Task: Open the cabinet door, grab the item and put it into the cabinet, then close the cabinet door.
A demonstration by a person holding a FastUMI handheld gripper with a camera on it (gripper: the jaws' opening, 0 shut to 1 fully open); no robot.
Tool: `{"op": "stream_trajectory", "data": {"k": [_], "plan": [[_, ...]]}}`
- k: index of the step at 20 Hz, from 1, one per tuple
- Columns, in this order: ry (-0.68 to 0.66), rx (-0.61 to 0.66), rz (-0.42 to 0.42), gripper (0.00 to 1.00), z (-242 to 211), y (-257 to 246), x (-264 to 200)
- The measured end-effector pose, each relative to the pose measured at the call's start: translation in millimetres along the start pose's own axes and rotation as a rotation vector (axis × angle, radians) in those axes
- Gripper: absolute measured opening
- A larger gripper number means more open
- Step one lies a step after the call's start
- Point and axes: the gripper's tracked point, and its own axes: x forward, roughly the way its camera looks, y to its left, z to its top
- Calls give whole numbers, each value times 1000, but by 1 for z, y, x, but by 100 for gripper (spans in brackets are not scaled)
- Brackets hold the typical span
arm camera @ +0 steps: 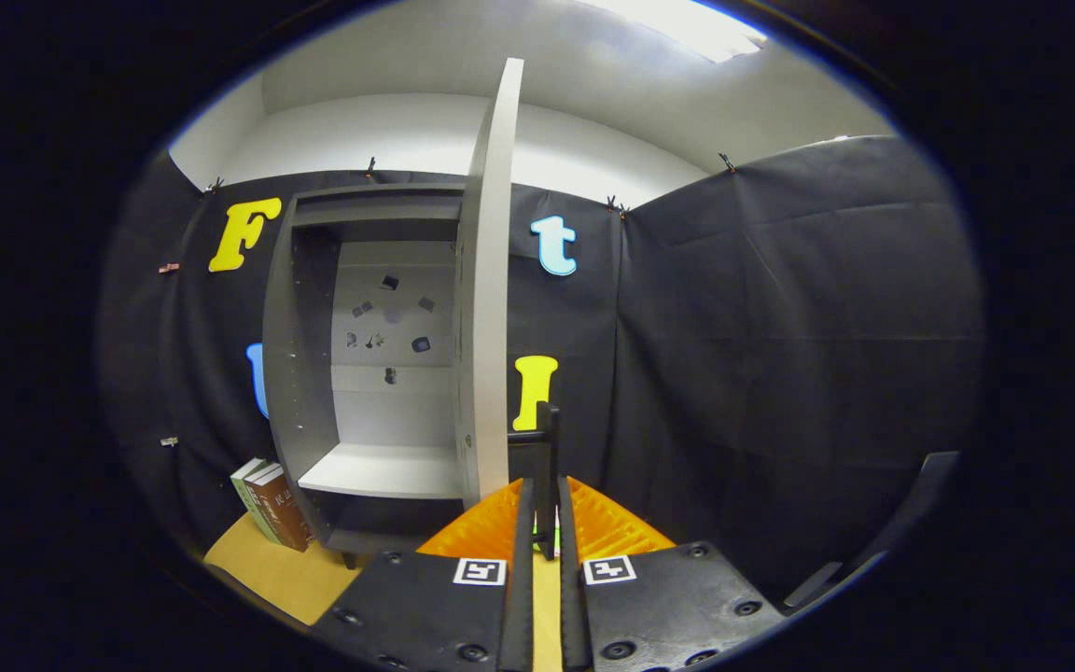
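The cabinet door (491, 280) is seen swung open, edge-on just ahead of the gripper (545, 523); the fingers are drawn narrow, clamped on a thin dark upright handle (547, 448) at the door's lower edge; the cabinet (332, 355) is shown with a bare white shelf (379, 471); books (269, 504) are stood at the table's (267, 569) far left corner, beside the cabinet.

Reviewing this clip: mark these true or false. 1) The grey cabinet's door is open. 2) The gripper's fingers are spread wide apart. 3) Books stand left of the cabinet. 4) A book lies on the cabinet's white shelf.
1) True: the grey cabinet's tall grey door is swung open.
2) False: the gripper is shut on a thin black handle.
3) True: the upright books lean beside it.
4) False: the white shelf is bare.
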Motion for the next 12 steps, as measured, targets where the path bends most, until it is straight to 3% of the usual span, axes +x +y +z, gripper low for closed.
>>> {"op": "stream_trajectory", "data": {"k": [3, 9, 12], "plan": [[-7, 4, 3, 21, 3, -3, -10], [-220, 89, 160, 99, 56, 32, -44], [-179, 114, 243, 97, 44, 71, -49]]}}
